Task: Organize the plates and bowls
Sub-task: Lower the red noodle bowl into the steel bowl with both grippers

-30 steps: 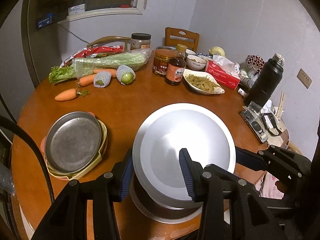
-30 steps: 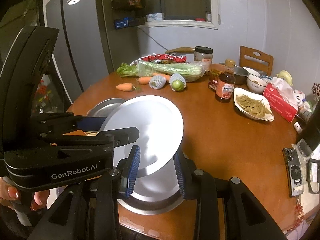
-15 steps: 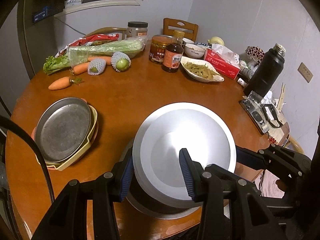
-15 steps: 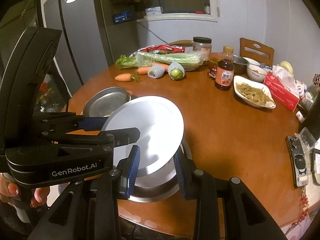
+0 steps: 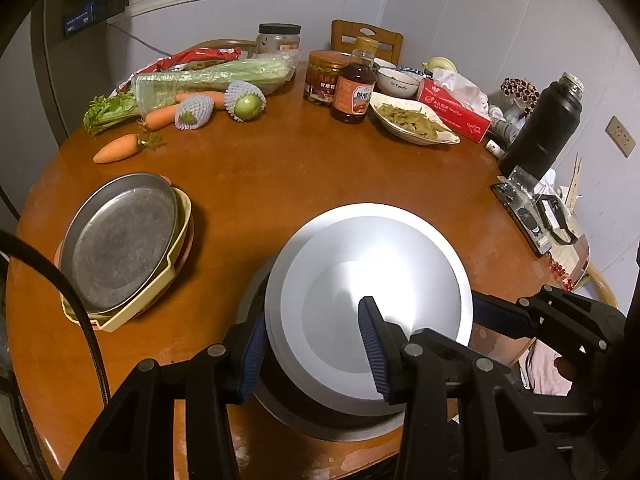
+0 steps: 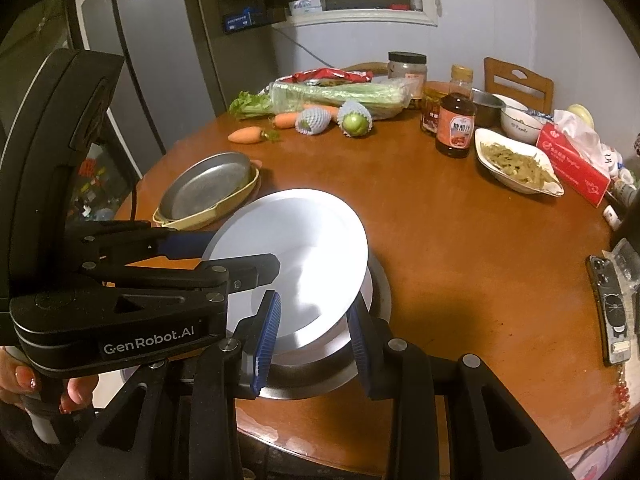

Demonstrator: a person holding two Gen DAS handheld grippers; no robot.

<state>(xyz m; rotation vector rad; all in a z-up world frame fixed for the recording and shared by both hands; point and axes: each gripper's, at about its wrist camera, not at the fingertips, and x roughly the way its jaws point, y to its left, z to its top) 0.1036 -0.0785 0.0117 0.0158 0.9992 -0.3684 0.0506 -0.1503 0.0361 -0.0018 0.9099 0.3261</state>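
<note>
Both claws level — left claw (image 5: 314, 350) straddles plate (image 5: 372, 280) rim

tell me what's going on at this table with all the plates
A person holds a gripper in each hand and is sorting dishes on the round wooden table. Both the left gripper and the right gripper have their jaws on the rim of a white plate, held tilted over a metal dish near the table edge. A separate stack, a grey metal pan on a yellow dish, sits to the left.
</note>
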